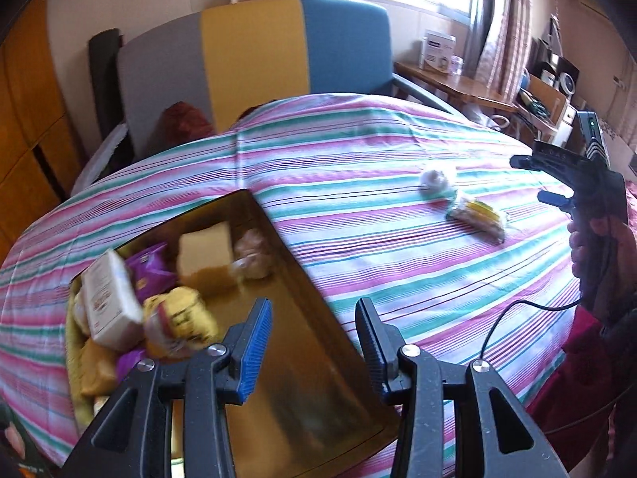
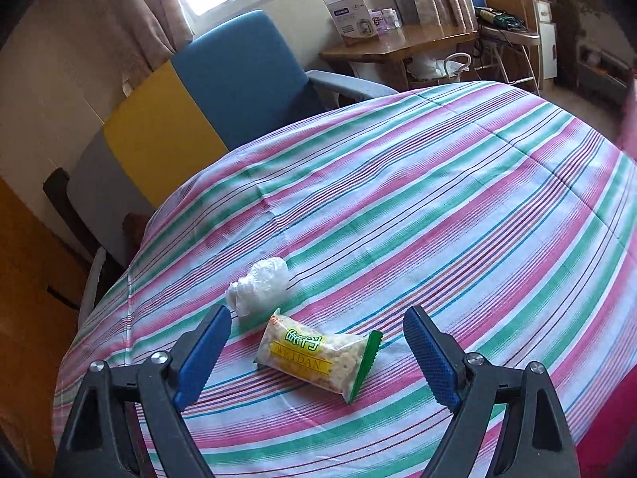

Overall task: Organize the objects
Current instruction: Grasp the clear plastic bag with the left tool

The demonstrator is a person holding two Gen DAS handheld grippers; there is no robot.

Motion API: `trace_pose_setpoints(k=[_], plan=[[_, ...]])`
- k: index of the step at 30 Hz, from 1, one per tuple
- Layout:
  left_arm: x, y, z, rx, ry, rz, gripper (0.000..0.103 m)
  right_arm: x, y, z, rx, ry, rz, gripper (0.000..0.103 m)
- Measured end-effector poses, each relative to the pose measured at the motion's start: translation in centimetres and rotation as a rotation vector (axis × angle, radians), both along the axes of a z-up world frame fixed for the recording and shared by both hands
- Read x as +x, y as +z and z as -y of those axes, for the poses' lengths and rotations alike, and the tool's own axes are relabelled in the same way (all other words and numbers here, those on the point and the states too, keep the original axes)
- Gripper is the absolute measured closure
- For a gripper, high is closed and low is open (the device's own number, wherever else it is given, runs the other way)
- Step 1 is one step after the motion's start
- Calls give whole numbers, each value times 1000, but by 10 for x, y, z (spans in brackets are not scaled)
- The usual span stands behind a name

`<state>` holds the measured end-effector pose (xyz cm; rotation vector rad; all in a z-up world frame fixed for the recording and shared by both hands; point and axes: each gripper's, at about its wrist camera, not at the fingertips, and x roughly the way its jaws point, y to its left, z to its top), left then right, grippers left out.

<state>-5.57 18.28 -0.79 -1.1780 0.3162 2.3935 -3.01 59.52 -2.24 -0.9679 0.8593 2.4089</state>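
Left to right: gold tin (image 1: 302, 279) sits on the striped tabletop (image 1: 358, 167), already holding a white box (image 1: 109, 294), purple and yellow packets and a tan block; all motion-blurred, labels unreadable, tin's near corner hidden behind the left hand-held gripper (image 1: 314, 334), which hovers over the tin, jaws partly apart, empty. Further right, crumpled clear plastic wad (image 2: 258, 283) lies just beside the snack packet (image 2: 314, 354). Right hand-held gripper (image 2: 318, 354) has jaws wide apart, straddling the packet, not touching. Packet looks light, crinkly film, slippery, contents probably brittle: grip across the short width mid-body, gentle squeeze, avoid the green crimped end. Wad is near weightless, will compress. Can't tell what's inside the wad.
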Motion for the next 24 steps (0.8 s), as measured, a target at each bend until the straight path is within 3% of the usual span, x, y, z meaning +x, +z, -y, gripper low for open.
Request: trace_pose_setpoints(k=[14,17,22,24], plan=[[-50,-11,-123,25,-190,96,59,17,-5,-23,-111,-108,-35,12],[-60,-15,-159,-24,-255,57,52,17,-7,-25,-137,-105,-42,12],[-88,-29,-209,-43,-318,106,39,15,-10,-25,-178,-86,-45,12],[-100,-34,-225,-52,-332,106,39,15,-12,-26,-197,-84,-46,12]])
